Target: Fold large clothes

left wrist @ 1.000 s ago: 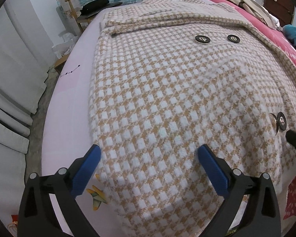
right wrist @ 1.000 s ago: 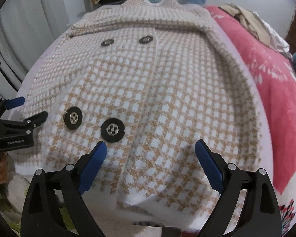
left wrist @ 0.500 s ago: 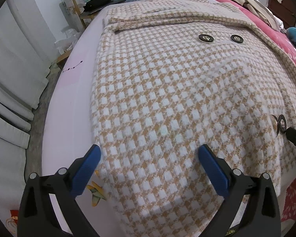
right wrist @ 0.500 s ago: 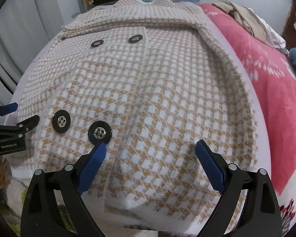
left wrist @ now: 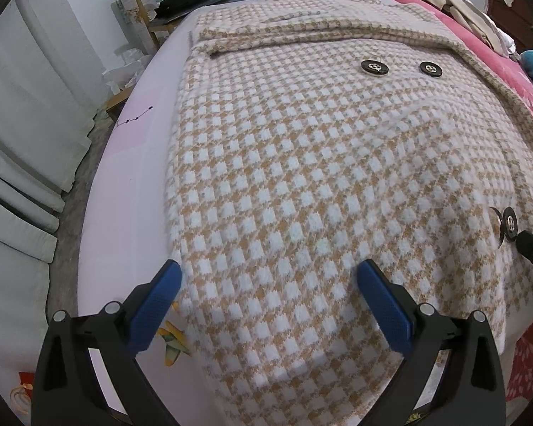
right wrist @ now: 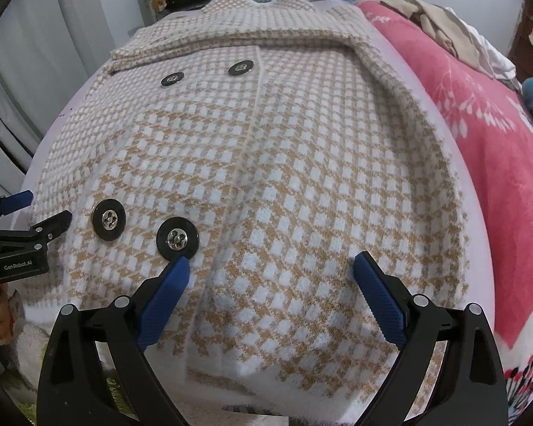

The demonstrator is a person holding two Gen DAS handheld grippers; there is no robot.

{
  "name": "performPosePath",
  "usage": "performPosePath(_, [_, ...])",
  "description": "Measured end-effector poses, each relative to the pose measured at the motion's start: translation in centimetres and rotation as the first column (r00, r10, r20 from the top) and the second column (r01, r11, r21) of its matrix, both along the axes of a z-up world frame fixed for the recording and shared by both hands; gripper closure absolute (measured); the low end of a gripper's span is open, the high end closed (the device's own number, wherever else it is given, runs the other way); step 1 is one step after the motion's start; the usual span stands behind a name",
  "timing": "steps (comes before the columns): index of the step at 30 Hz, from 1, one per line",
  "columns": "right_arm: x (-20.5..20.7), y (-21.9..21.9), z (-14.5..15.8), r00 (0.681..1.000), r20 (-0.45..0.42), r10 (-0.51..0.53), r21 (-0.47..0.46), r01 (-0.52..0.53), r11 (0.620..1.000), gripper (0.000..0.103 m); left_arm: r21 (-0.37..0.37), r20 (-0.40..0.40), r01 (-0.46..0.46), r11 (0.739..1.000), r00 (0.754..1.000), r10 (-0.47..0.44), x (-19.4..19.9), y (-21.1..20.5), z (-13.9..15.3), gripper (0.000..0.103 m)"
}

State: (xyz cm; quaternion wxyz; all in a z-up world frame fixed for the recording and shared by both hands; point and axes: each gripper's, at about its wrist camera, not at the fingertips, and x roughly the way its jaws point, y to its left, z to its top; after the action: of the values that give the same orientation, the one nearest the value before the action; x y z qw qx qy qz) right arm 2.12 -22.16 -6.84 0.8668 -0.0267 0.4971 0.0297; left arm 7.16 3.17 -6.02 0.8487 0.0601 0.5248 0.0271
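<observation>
A tan-and-white houndstooth coat (left wrist: 319,163) lies spread flat on the bed, collar at the far end, hem nearest me. It carries large black buttons (right wrist: 177,238) near the hem and two more (left wrist: 374,67) near the collar. My left gripper (left wrist: 270,277) hovers open over the coat's left hem corner, nothing between its blue pads. My right gripper (right wrist: 272,266) stands open over the hem (right wrist: 277,372) to the right of the lower buttons, its left pad (right wrist: 167,291) just below one button. The left gripper (right wrist: 28,216) shows at the left edge of the right wrist view.
A pale pink sheet (left wrist: 124,191) covers the bed's left side and a pink floral blanket (right wrist: 479,149) its right. Loose clothes (right wrist: 444,28) are piled at the far right. A wooden chair (left wrist: 160,3) with dark cloth stands beyond the bed, white curtains (left wrist: 21,113) to the left.
Both grippers have crept slightly forward over the hem and stayed open. The right gripper's left pad now sits just below the lower button. The coat has not moved.
</observation>
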Motion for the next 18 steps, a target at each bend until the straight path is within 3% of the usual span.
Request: performPosePath(18, [0.14,0.03,0.00,1.000,0.000,0.000,0.002,0.000,1.000,0.013,0.009,-0.004,-0.004,1.000,1.000,0.004,0.03,0.08,-0.08,0.005])
